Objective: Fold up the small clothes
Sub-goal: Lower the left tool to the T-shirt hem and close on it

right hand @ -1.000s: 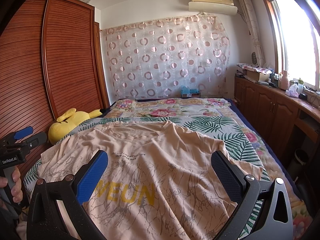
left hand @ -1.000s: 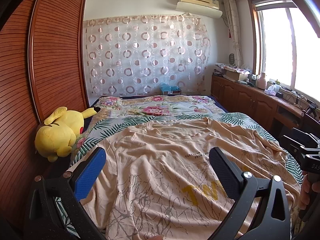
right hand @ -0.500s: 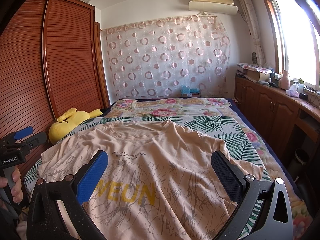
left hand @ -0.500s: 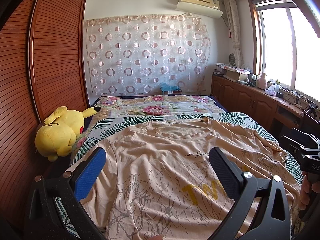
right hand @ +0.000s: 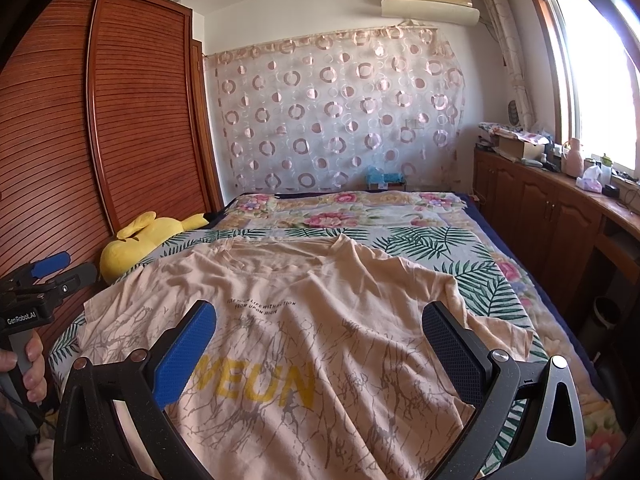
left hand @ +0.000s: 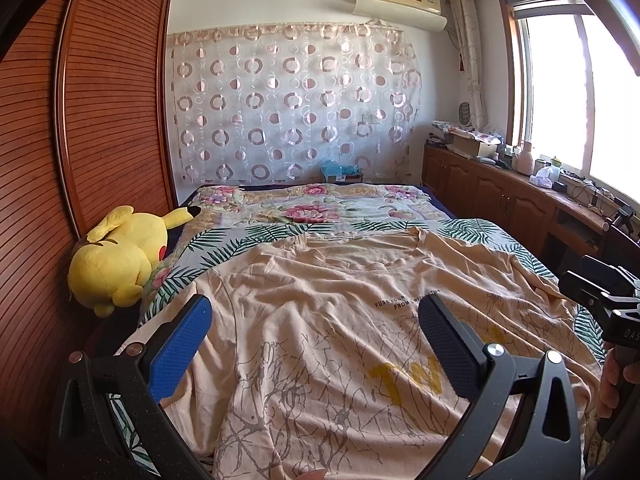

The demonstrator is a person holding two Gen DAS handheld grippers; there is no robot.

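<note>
The peach cotton T-shirt with yellow lettering lies collar-away beneath both gaping, empty tongs: left tongs, right tongs (equally near).

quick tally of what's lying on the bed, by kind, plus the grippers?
T-shirt: 1, peach, spread flat, unfolded
Plush toy: 1, yellow, at the bed's left edge
Bedspread: 1, leaf and floral print
Grippers: 2, left gripper and right gripper, both open
Total: 5
</note>
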